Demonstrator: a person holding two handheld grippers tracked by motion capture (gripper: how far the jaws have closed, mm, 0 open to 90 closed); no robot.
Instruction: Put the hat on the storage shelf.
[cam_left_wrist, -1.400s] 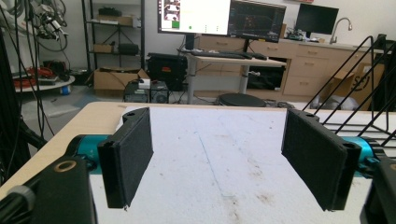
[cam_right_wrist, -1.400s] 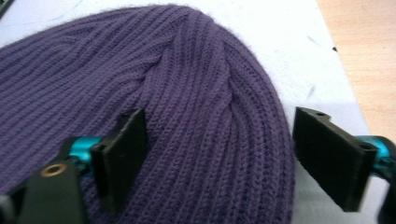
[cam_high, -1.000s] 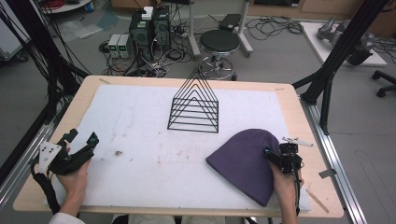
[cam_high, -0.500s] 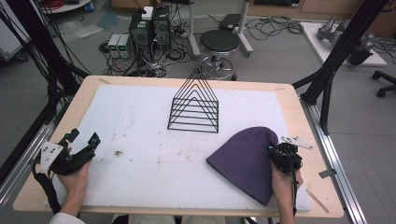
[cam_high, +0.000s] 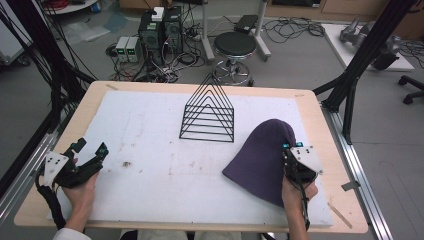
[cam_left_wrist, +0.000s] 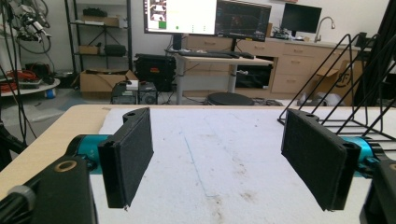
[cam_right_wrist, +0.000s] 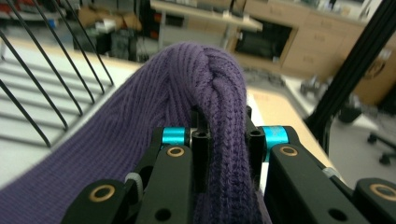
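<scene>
A purple knit hat lies on the white mat at the right, its right side pulled up into a fold. My right gripper is shut on that fold; in the right gripper view the ribbed knit is pinched between the jaws and rises above my right gripper. At the mat's left edge my left gripper rests open, a person's hand around it. In the left gripper view my left gripper has nothing between its wide-apart pads, with bare mat beyond.
A black wire rack shaped like a row of triangles stands on the mat at centre back, just left of the hat; its bars are close beside the lifted fold. The wooden table rim runs near the right hand. A stool stands beyond the table.
My right gripper has shut on the hat's right side and lifted it up and toward the rack, so the hat now bunches into a raised fold. The left gripper has stayed put.
</scene>
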